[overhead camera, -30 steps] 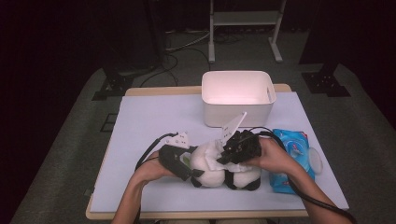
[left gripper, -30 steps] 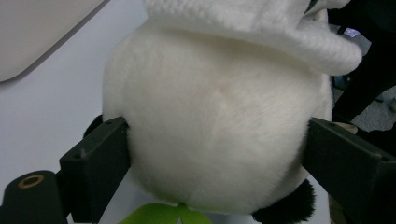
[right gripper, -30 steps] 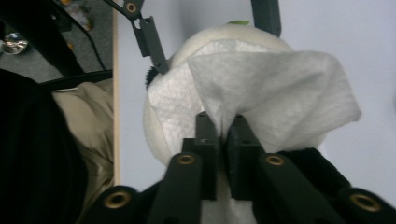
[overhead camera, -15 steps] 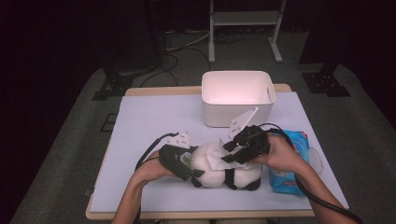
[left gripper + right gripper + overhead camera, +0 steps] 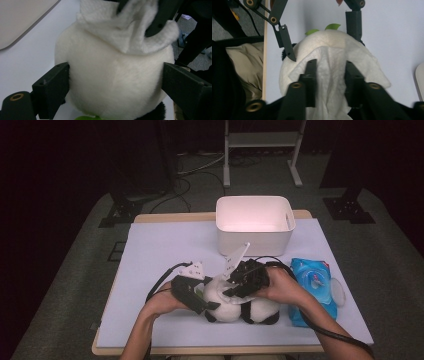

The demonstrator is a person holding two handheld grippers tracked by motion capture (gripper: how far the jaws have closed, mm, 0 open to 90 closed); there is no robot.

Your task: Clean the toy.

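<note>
In the high view, the panda toy's (image 5: 235, 306) face is covered by the left gripper (image 5: 206, 296) and right gripper (image 5: 235, 285). The blue wipes pack (image 5: 315, 285) is partly hidden behind the right hand (image 5: 282, 287). In the left gripper view, the tissue (image 5: 125, 30) is cut off by the top edge. The pack's print cannot be read.

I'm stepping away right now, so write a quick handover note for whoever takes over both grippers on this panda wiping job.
Left gripper: jaws clamped on the white head of the plush panda, holding it on the table.
Right gripper: jaws have just been closing, with a white wipe between them, pressed on the panda's head.
Wipe pack lies right of the panda; white bin stands behind.
Done: wipe out, wiping under way.
Left: finish wiping; probably drop the wipe in the bin.
</note>
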